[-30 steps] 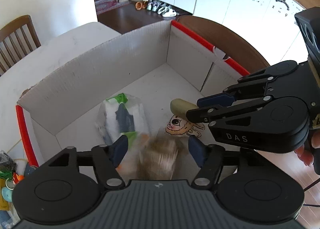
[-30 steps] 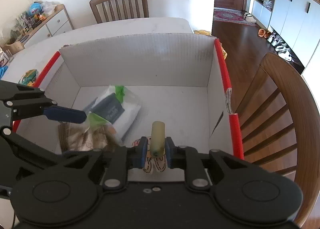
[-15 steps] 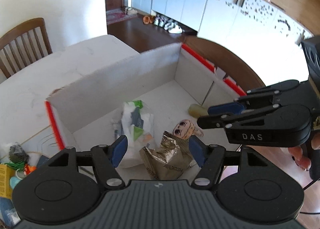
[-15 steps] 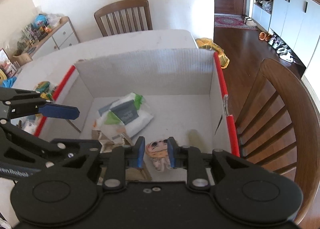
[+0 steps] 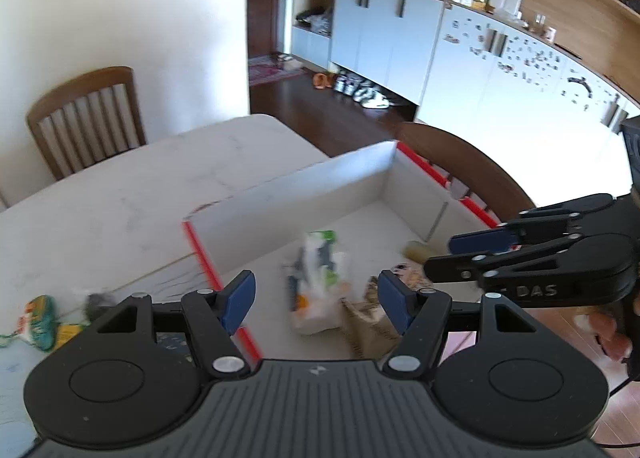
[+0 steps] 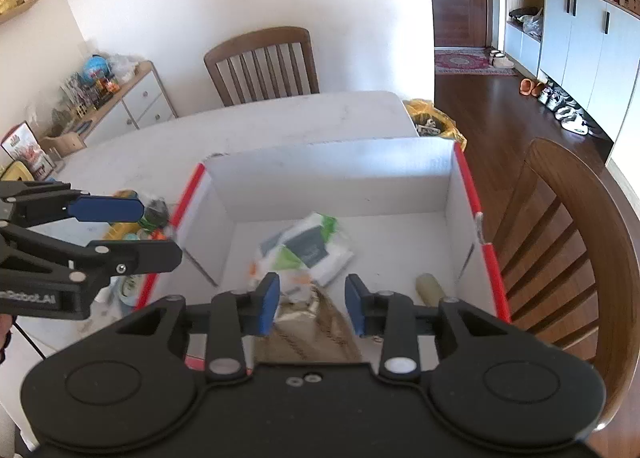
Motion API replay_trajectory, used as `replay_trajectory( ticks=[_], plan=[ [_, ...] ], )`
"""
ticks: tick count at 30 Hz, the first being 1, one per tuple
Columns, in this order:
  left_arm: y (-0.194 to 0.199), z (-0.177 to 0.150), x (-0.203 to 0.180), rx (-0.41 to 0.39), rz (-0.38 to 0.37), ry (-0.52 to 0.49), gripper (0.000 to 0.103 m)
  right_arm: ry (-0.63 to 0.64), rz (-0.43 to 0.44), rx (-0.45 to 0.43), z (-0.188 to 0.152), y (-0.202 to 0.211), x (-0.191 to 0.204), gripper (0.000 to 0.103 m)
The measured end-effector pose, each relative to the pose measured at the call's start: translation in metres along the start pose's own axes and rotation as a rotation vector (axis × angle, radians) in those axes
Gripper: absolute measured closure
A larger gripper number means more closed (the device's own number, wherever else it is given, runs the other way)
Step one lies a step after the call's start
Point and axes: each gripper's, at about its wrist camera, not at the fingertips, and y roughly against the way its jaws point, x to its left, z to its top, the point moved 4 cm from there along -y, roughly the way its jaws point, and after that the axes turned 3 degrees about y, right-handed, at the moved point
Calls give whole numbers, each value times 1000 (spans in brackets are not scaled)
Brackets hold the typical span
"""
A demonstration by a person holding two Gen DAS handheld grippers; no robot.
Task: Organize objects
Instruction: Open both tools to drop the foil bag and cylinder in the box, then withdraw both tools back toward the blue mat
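A white cardboard box (image 5: 300, 194) (image 6: 332, 178) with red edges sits on the white table. Inside lie a white and green packet (image 5: 320, 278) (image 6: 308, 246), a crumpled brown bag (image 5: 368, 322) (image 6: 312, 322), a small cartoon figure (image 5: 408, 274) and a pale yellow cylinder (image 5: 416, 250) (image 6: 428, 288) near the right wall. My left gripper (image 5: 316, 298) (image 6: 160, 232) hangs open above the box's left edge, holding nothing. My right gripper (image 6: 312, 298) (image 5: 444, 258) hovers over the near right part, its jaws opening with nothing between them.
Loose small items (image 6: 136, 226) and a colourful packet (image 5: 36, 322) lie on the table left of the box. One wooden chair (image 6: 264, 62) stands at the far side, another (image 6: 568, 242) by the box's right wall. A yellow bag (image 6: 432, 118) sits on the floor.
The right gripper has let go of the yellow cylinder, which now lies in the box, and its jaws have widened. Both grippers have risen and drawn back from the box floor.
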Motion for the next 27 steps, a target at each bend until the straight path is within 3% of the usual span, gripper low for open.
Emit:
replay_trajectory(
  ticks=[5,11,18,27],
  plan=[
    [18,-5,21,-20,-3,19,36,0,-13,-25,4,6,18,63],
    [36,-13,50,-39,0,49,36,-6,-48,-47,6,6,43,48],
    [53,-24,85,-57,-1,68,27,-18,-61,-68,7,0,77,39],
    [73,-38,128,-85,3,89,18,-26,-78,-99,6,-6,122,19]
  ],
)
